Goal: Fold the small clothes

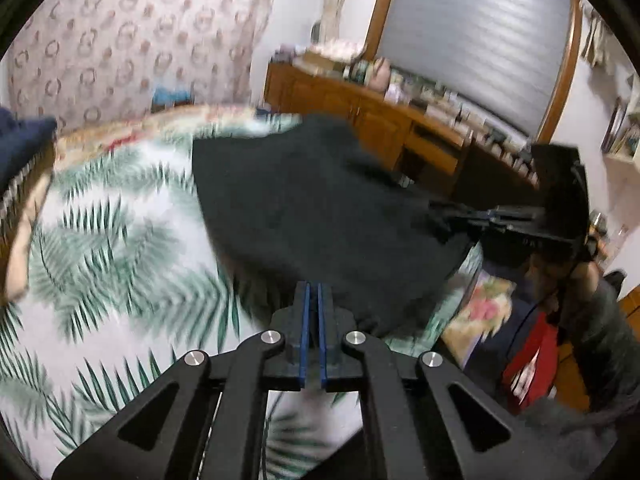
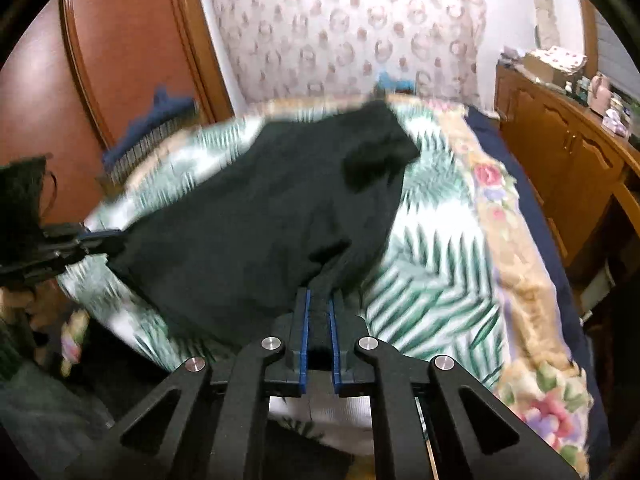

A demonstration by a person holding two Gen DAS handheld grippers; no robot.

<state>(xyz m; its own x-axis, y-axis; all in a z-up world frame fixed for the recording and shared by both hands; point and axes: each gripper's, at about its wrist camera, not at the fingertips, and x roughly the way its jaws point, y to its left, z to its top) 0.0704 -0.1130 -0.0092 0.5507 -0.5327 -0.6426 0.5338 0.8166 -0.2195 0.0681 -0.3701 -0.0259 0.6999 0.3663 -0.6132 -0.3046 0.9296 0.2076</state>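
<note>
A small black garment is stretched above a bed between my two grippers. My left gripper is shut on its near edge. My right gripper is shut on a bunched corner of the same garment. In the left wrist view the right gripper shows at the right, clamped on the far corner. In the right wrist view the left gripper shows at the left, holding the opposite corner. The far end of the garment droops onto the bed. Both views are motion-blurred.
The bed carries a palm-leaf cover with a floral border. A wooden dresser with clutter stands along the wall by the bed. A dark blue item lies at the bed's far left. A wooden door is behind.
</note>
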